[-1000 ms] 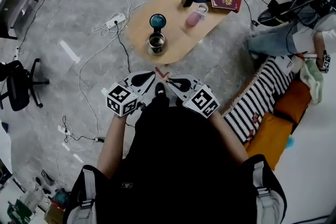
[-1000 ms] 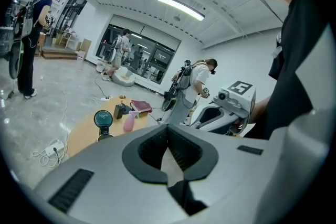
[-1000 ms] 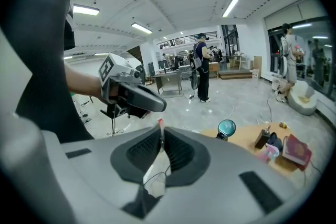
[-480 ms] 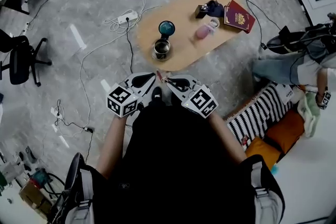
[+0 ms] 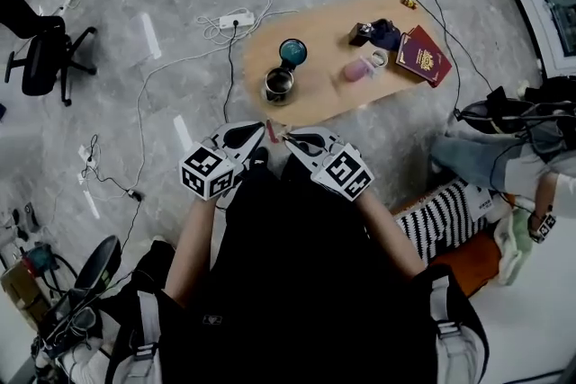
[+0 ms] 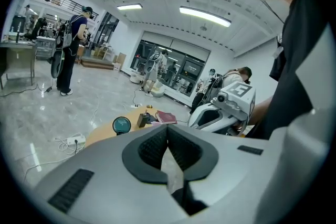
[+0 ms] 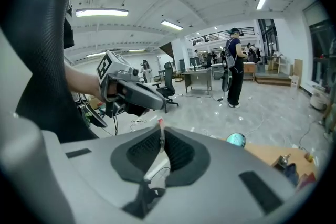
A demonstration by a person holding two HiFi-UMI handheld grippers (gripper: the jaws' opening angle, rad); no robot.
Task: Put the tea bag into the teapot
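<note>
tea bag (image 6: 171, 168): light, floppy paper that likely tears easily; pinch its edge.
left hand-held gripper (image 6: 167, 136): clamped on tea bag.
right hand-held gripper (image 7: 161, 136): clamped on it too.

Your head camera looks steeply down on the left gripper (image 5: 266, 133) and right gripper (image 5: 287, 138); each one's camera sits close behind its jaws. All share the table (image 5: 319, 94) ahead.

Matt wooden table (image 5: 326, 100), seemingly shiny metal teapot (image 5: 278, 85)

White tea bag (image 5: 272, 131) held aloft, open metal teapot (image 5: 277, 85) upright on table (image 5: 335, 100)
</note>
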